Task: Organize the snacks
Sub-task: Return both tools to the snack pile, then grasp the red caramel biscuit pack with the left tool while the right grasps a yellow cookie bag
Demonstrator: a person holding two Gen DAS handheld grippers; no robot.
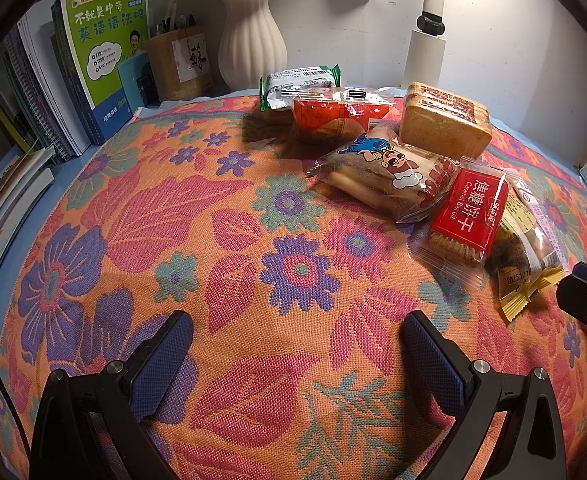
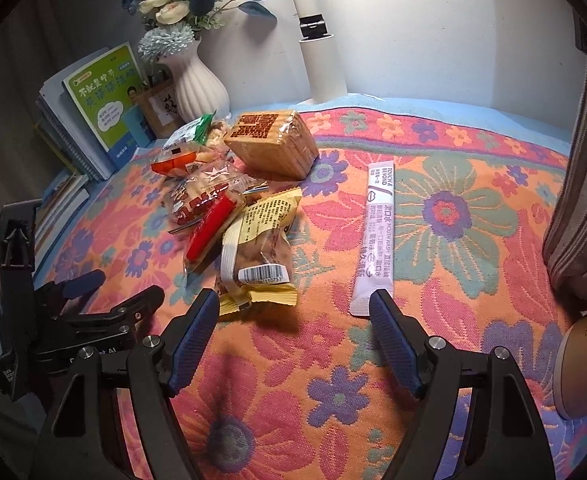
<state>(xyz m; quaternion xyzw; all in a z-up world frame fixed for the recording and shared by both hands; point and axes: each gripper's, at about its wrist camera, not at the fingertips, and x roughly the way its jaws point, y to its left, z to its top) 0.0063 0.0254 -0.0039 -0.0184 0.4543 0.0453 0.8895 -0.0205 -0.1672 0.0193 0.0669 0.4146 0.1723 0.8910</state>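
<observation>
Orange flowered cloth [image 1: 253, 360] carries a loose pile of snacks: a red biscuit pack [image 1: 471, 216], a yellow cake wrapper [image 2: 259, 240] and a brown cracker block [image 2: 273, 142], with a pale sachet [image 2: 375, 240] lying apart. Both the left gripper [image 1: 297, 344] and right gripper [image 2: 293, 320] hover wide open, holding nothing. Sorting looks barely begun; next likely comes reaching down to pinch one packet

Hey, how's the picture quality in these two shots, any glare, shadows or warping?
Left wrist view: the wall by the white lamp post is blown out, the snack packets cast dark shadows leftward on the floral cloth, and the fisheye bulges the cloth. Right wrist view: same glare up top, dark vignetted corners, the mouthwash sachet sharp and readable.
</observation>
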